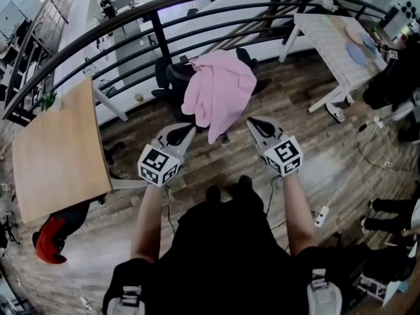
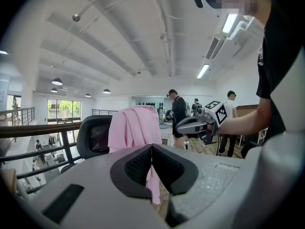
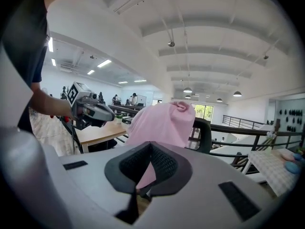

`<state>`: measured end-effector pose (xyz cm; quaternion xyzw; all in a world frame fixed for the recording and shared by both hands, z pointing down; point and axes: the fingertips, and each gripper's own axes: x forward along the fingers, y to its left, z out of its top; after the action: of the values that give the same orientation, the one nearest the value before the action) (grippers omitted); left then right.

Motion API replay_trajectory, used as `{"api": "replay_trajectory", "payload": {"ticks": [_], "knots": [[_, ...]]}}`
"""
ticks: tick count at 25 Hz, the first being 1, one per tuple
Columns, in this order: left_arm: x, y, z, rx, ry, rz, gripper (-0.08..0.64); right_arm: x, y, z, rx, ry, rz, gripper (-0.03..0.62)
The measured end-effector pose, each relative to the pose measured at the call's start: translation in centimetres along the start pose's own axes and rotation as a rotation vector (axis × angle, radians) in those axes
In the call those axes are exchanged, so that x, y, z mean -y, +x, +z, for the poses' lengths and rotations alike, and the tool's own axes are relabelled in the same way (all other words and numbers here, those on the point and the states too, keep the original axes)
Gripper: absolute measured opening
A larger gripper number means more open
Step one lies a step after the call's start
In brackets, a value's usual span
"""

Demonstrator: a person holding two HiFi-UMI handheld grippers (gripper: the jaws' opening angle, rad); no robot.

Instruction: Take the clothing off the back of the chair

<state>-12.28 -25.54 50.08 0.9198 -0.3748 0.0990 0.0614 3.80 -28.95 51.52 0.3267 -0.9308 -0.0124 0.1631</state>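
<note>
A pink garment hangs over the back of a black office chair by the railing. The left gripper view shows the garment ahead, draped on the chair's black headrest. The right gripper view shows the same pink garment and chair back beyond the jaws. My left gripper is shut and empty, short of the cloth's lower left edge. To the cloth's lower right my right gripper is also shut with nothing in it. Neither touches the garment.
A wooden table stands at the left, a white table with blue items at the right. The curved black railing runs behind the chair. People sit and stand at the right edge. A power strip and cables lie on the floor.
</note>
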Motion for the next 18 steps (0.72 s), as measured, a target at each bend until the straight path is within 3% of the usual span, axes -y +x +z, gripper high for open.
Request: {"api": "replay_trajectory", "payload": {"ticks": [3, 12, 18], "knots": [[-0.9, 0.4, 0.9, 0.012, 0.019, 0.001, 0.002, 1.2, 0.3, 0.7, 0.023, -0.024, -0.003, 0.002], [-3.5, 2.0, 4.9, 0.080, 0.037, 0.065, 0.010, 4.7, 0.6, 2.1, 0.069, -0.032, 0.017, 0.087], [-5.2, 4.1, 5.3, 0.049, 0.040, 0.107, 0.165, 7.4, 1.8, 3.2, 0.082, -0.018, 0.017, 0.184]]}}
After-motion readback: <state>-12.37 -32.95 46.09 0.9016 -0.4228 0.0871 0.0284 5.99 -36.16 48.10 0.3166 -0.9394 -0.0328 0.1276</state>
